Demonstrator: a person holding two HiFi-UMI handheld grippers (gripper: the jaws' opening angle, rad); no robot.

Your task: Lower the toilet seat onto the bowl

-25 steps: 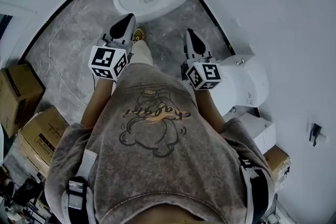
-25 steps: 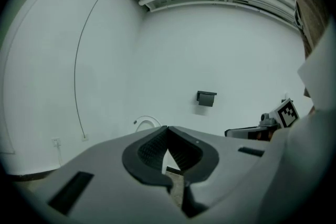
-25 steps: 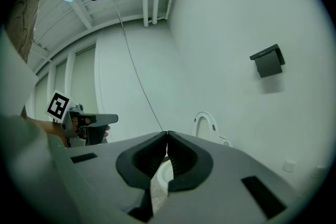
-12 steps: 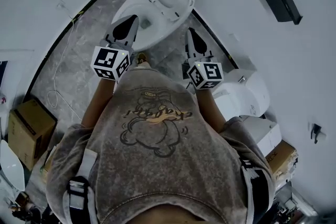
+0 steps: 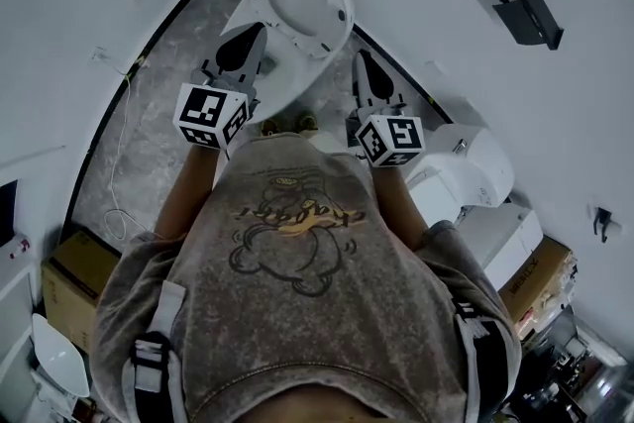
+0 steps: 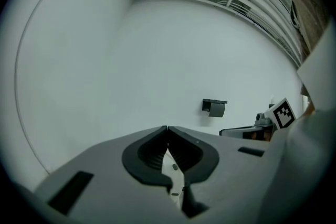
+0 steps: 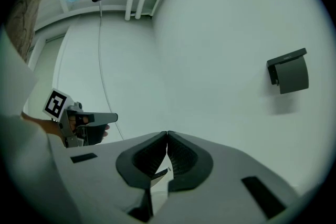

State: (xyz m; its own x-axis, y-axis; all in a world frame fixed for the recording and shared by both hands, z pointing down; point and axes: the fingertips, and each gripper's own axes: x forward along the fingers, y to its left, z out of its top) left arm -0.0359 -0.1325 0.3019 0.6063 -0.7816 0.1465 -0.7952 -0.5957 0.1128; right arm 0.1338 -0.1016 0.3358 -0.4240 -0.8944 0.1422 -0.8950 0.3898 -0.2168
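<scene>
The left gripper (image 5: 256, 35) and the right gripper (image 5: 363, 57) are both pinching shut, and they are holding nothing. They are hanging side by side in the upper middle. The seat (image 5: 297, 0) is standing up at the top middle, just past the left gripper's tip.

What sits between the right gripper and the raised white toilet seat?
Nothing but a bare strip of grey marbled floor shows between the right gripper and the white toilet seat, in the head view.
</scene>
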